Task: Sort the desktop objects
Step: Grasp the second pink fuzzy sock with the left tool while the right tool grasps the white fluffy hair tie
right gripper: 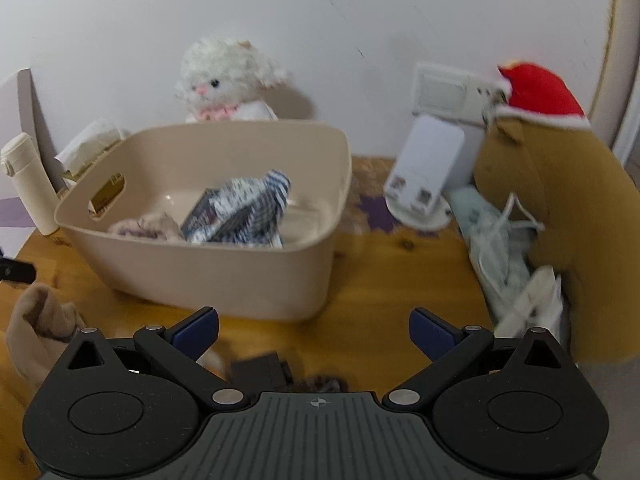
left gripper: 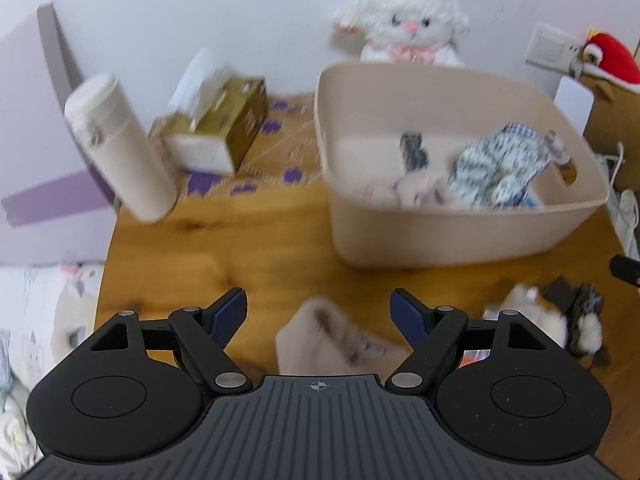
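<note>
Left wrist view: the left hand-held gripper (left gripper: 318,312) hangs released over a beige folded cloth (left gripper: 320,336) on the wooden table (left gripper: 248,248), likely next for the beige plastic bin (left gripper: 440,236); the right hand-held gripper (right gripper: 314,332) is released too.

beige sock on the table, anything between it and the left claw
Nothing visible does. The beige sock lies on bare wood just ahead of the open left claw, with no object in between.
</note>
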Motion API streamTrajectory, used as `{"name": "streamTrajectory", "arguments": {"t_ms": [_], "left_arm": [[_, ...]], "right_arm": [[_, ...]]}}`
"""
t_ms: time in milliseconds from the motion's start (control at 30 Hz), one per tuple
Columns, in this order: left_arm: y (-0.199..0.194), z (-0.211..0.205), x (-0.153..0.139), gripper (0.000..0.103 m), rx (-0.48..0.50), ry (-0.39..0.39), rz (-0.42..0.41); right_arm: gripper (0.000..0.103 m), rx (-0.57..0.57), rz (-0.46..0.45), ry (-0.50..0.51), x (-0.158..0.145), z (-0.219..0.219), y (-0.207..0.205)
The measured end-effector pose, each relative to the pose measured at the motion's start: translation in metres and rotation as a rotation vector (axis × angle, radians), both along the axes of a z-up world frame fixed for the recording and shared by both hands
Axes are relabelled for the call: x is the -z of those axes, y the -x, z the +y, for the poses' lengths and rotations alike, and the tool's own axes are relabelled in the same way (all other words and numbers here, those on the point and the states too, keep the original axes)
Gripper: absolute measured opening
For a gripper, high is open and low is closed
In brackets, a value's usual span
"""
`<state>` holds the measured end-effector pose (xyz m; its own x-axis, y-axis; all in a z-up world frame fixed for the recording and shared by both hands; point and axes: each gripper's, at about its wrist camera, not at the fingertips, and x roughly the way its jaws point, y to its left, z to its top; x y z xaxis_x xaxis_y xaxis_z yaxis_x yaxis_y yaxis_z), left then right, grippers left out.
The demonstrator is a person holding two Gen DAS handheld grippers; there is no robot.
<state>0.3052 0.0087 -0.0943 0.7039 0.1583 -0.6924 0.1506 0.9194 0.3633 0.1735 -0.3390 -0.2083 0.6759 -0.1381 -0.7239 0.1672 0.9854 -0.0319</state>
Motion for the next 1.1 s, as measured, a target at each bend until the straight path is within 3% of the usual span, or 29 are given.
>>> {"name": "streamTrajectory", "arguments": {"t_ms": [267, 733, 1100], "left_arm": [[0.010, 0.021, 0.021, 0.080, -0.059, 0.043, 0.068], [0.005, 0.032, 0.062, 0.081, -0.113, 0.057, 0.185], [-0.006, 0.035, 0.079, 0.081, -0.168, 0.076, 0.207]], "right_arm": [[0.103, 0.044, 0.063, -0.058, 0.020, -0.003, 0.017], [0.103, 0.125, 0.197, -0.125, 0.053, 0.004, 0.012], [0.103, 0.170, 0.275, -0.163, 0.073, 0.003, 0.003]]}}
